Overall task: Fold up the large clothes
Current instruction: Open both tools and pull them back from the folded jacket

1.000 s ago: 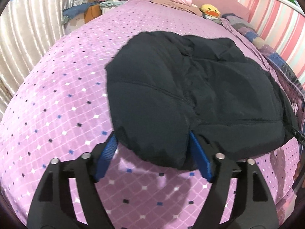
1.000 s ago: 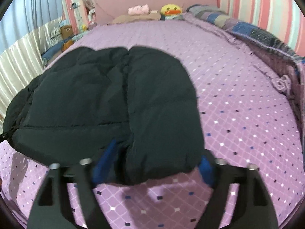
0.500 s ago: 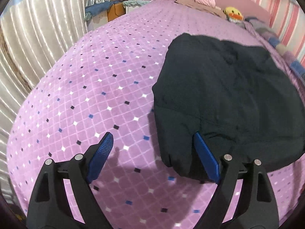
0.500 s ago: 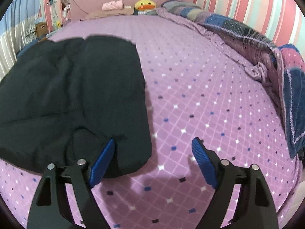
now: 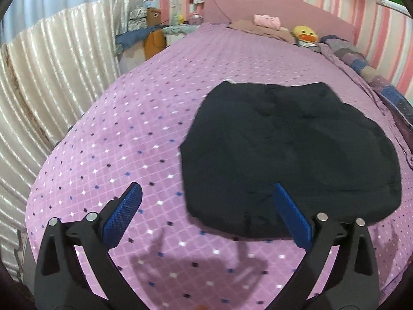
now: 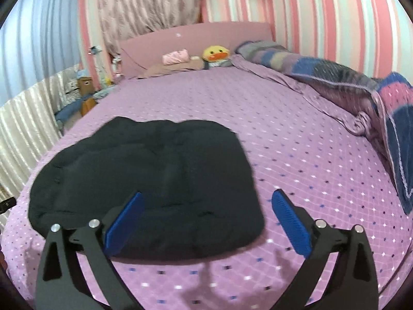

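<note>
I can read no text, label, brand, number or sign anywhere in either of my wrist views. The cardboard box [image 5: 154, 38] at the upper left of my left view has dark marks on its face, but they are too small and blurred for me to tell whether they are print.
</note>
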The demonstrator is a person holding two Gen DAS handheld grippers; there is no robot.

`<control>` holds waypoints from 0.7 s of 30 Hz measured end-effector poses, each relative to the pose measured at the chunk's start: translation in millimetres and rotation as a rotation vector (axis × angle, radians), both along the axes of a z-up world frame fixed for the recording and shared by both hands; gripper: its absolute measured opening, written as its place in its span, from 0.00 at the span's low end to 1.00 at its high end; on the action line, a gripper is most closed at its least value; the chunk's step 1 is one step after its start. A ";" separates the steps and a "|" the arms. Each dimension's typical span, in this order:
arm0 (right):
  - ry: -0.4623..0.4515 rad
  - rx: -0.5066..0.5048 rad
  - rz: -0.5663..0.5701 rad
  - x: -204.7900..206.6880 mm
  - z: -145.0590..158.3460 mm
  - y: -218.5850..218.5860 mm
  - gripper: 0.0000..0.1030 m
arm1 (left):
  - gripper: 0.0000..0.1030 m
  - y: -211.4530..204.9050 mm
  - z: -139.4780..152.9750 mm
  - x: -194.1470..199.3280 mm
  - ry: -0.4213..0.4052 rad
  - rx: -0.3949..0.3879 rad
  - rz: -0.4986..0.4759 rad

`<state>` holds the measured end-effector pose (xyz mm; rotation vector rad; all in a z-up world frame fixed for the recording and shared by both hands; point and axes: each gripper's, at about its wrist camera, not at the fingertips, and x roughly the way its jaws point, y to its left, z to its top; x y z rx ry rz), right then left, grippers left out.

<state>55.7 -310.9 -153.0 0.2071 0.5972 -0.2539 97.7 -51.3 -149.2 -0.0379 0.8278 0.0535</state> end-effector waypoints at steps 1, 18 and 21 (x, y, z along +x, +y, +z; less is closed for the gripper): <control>-0.006 0.001 0.009 0.1 1.8 7.9 0.98 | 0.97 -6.2 4.3 -3.1 -0.012 0.010 -0.006; -0.044 -0.060 0.023 -29.9 41.8 79.6 0.98 | 0.97 -61.8 58.0 -63.2 -0.130 0.003 -0.046; -0.057 -0.070 0.041 -35.5 54.4 85.7 0.98 | 0.97 -70.1 64.2 -73.8 -0.145 0.020 -0.059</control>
